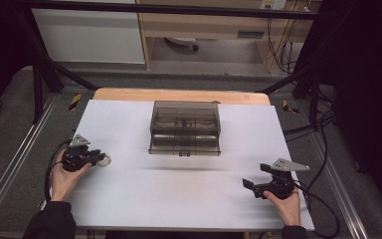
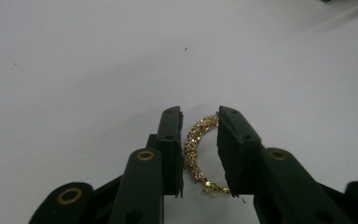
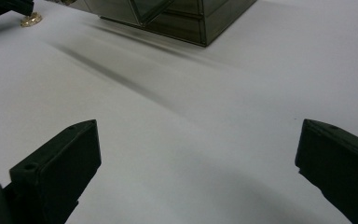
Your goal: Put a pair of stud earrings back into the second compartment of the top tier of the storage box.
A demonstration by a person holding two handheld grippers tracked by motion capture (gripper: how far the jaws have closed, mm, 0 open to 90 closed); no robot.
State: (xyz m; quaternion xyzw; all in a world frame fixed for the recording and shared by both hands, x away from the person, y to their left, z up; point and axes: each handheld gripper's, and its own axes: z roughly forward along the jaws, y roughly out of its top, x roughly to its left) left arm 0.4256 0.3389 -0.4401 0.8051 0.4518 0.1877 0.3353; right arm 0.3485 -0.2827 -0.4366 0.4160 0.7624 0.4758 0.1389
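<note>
A gold, sparkly bangle [image 2: 193, 142] lies on the white table, standing between the jaws of my left gripper [image 2: 200, 113]. One pad presses its curved side and the other touches its two ends, so the gripper is shut on it. In the high view the bangle [image 1: 106, 160] is at the left gripper [image 1: 101, 160], near the table's left edge. My right gripper [image 1: 254, 175] rests at the front right, open wide, with bare table between its jaws [image 3: 196, 130]. The bangle [image 3: 30, 19] also appears far off in the right gripper view.
A smoky transparent box [image 1: 184, 127] with compartments and a drawer front stands at the centre back of the white table [image 1: 179, 199]; its corner [image 3: 182, 18] shows in the right gripper view. Black frame bars and cables surround the table.
</note>
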